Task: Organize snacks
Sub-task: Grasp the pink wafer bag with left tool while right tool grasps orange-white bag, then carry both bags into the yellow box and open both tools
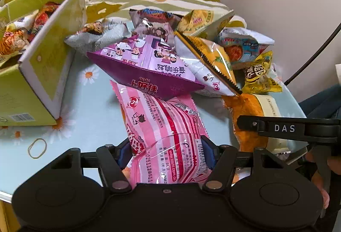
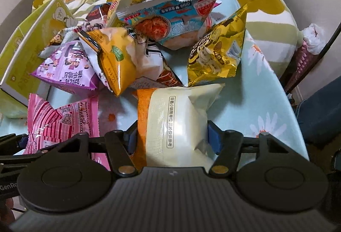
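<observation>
Low at centre of each wrist view, the left gripper point(image 1: 166, 153) clamps the pink snack bag point(image 1: 162, 125), and the right gripper point(image 2: 171, 136) clamps the cream-and-orange bag point(image 2: 179, 117), both bags on the tablecloth point(image 1: 96, 117).

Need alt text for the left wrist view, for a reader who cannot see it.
The left gripper is shut on a pink striped snack bag lying on a pale blue flowered tablecloth. Behind it sits a heap of snack bags topped by a purple bag, and an open green box lies tipped at left.
</observation>
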Demonstrator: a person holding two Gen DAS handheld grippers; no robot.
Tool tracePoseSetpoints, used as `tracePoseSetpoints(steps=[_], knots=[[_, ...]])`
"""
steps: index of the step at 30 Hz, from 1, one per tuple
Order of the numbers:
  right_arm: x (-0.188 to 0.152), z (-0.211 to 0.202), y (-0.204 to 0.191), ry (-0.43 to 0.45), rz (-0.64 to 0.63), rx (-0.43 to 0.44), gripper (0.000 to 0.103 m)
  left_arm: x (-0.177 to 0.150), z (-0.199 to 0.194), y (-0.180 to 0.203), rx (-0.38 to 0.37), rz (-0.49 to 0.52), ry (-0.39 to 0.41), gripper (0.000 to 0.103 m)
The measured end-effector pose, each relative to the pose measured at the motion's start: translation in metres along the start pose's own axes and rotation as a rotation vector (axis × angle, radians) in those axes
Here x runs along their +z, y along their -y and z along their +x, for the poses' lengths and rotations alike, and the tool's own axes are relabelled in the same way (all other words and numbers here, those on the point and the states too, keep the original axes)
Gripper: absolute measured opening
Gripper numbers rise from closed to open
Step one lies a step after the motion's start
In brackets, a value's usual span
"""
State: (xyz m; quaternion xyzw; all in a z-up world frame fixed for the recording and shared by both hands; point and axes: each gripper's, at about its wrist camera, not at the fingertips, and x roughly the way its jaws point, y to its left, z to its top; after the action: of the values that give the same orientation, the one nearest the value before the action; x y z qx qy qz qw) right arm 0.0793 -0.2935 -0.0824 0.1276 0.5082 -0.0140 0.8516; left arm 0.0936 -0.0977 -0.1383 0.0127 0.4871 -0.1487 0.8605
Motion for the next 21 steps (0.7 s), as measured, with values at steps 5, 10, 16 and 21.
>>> tracePoseSetpoints(steps=[5,10,16,21], knots=[[0.0,-0.02,0.001,0.033,0.018,0.005,0.078,0.0,-0.021,-0.001,-0.001,-0.009,0.045,0.069],[0.004,-0.044,0.0,0.079,0.033,0.025,0.078,0.002,-0.05,-0.003,0.002,-0.02,0.101,0.069],[0.016,-0.075,-0.017,0.145,-0.002,0.056,0.078,0.009,-0.082,-0.015,0.02,-0.047,0.177,0.069],[0.032,-0.088,-0.042,0.185,-0.043,0.105,0.078,0.02,-0.102,-0.037,0.058,-0.072,0.233,0.069]])
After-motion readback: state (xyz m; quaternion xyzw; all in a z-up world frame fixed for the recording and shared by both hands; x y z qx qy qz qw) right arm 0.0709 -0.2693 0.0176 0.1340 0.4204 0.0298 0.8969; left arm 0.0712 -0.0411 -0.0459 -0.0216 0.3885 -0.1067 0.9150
